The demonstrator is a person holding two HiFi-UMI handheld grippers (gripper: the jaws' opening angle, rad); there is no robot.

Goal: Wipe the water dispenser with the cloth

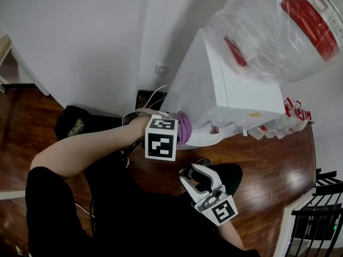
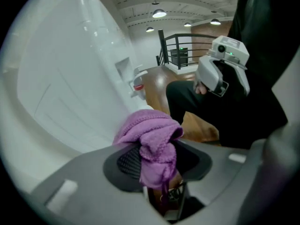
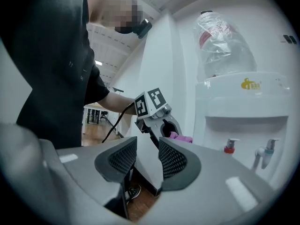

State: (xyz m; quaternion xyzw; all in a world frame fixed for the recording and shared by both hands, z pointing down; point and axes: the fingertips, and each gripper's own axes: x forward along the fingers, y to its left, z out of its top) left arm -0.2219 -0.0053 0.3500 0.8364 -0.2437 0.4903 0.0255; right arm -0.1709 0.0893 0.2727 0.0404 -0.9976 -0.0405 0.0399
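A bunched purple terry cloth point(image 2: 152, 139) is pinched between the jaws of the left gripper point(image 2: 157, 167), beside the white boxy water dispenser point(image 2: 61, 88) — those of the right gripper point(image 3: 147, 159) are held parted, empty.

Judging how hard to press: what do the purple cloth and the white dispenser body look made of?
Purple cloth: soft terry or microfibre, by its fuzzy pile and limp folds. White water dispenser body: smooth, glossy panel, probably plastic or painted metal; unclear which.

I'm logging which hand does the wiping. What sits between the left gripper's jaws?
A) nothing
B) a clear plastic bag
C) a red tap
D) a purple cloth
D: the left gripper view shows the purple cloth bunched between the jaws of the left gripper, close beside the white water dispenser.
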